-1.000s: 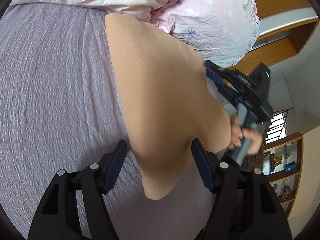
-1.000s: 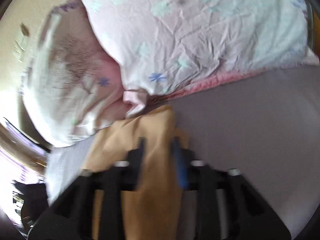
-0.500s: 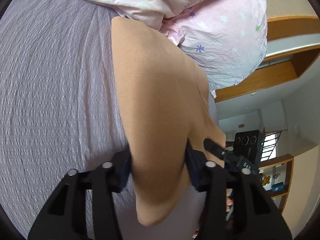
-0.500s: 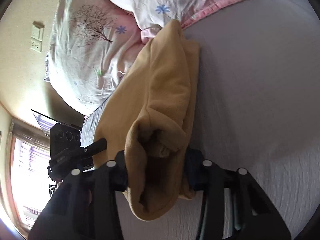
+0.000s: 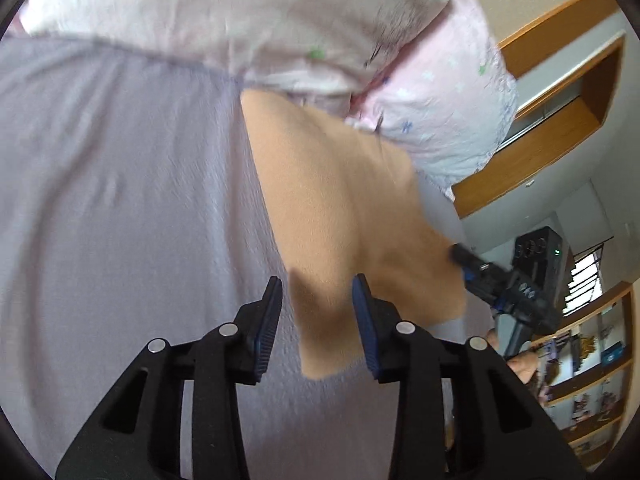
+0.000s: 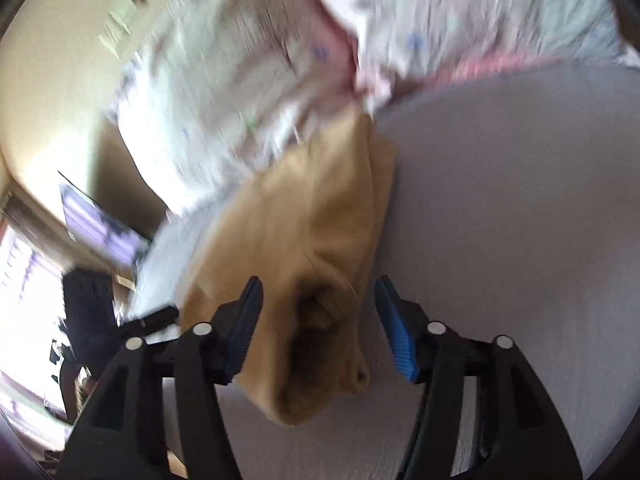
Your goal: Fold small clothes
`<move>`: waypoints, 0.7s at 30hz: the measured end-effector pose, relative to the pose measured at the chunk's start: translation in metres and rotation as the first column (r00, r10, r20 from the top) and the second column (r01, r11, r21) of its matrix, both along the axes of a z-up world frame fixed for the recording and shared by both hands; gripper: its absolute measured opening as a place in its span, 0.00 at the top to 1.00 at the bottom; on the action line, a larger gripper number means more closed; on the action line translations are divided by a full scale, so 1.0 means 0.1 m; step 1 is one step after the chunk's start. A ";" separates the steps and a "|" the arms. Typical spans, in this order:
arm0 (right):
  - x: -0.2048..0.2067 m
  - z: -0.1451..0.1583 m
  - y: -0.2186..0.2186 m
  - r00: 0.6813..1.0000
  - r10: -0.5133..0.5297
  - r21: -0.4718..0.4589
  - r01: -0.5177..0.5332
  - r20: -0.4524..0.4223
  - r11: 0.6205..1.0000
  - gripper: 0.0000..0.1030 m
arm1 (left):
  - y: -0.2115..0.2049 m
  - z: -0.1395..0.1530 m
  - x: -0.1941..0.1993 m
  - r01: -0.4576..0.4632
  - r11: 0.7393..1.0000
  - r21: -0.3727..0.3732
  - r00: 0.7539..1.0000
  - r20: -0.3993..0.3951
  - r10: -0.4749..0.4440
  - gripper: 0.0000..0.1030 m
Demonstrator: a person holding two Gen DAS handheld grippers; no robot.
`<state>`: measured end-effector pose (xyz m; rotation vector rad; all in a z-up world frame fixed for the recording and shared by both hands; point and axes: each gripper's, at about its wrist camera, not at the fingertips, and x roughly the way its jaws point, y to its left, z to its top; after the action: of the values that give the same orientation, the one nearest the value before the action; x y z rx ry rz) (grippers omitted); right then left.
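Observation:
A tan fleece garment (image 5: 340,216) lies on the lilac bed sheet (image 5: 120,208), its far end against the pillows. My left gripper (image 5: 318,292) is open, its fingers either side of the garment's near corner. In the right wrist view the garment (image 6: 312,232) lies bunched, with a dark opening at its near end. My right gripper (image 6: 318,296) is open, its fingers straddling that bunched end. The right gripper also shows at the garment's right edge in the left wrist view (image 5: 472,264).
Pink floral pillows (image 5: 440,92) lie along the head of the bed, also in the right wrist view (image 6: 240,80). A wooden headboard (image 5: 532,160) and shelves (image 5: 592,368) stand beyond the bed's right side. A window (image 6: 24,280) is at the left.
Both grippers were closed onto the garment half a second ago; now both have opened. The garment has dropped flatter onto the sheet, and both cameras have pulled back a little.

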<state>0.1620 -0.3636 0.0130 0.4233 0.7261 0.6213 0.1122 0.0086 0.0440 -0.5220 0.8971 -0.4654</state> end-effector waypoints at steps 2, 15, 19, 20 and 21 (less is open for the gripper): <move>-0.14 0.18 -0.05 0.997 0.044 0.128 -0.053 0.070 0.990 0.23 | -0.01 0.22 -0.14 0.007 1.000 0.003 0.995 0.101 -0.008 0.42; -0.25 -0.07 0.22 0.996 0.027 0.040 -0.024 -0.085 0.999 0.05 | -0.67 0.04 -0.23 0.143 0.971 0.192 0.987 0.040 -0.153 0.09; -0.76 -0.08 0.22 0.996 -0.062 -0.220 0.075 0.067 0.973 0.02 | -0.56 0.06 -0.58 -0.026 0.900 0.434 0.994 0.107 -0.022 0.01; -0.88 -0.15 0.20 0.994 -0.070 -0.263 0.090 0.087 0.961 0.02 | -0.56 0.03 -0.61 -0.044 0.879 0.474 0.995 0.101 -0.005 0.01; -0.96 -0.22 0.24 0.992 -0.080 -0.311 0.108 0.101 0.944 0.02 | -0.57 -0.03 -0.62 -0.049 0.861 0.506 0.996 0.085 0.007 0.01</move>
<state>0.0662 -0.3393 -0.0092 0.1314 0.7034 0.4206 0.0497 -0.0480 0.0406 -0.0291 0.8902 -0.2039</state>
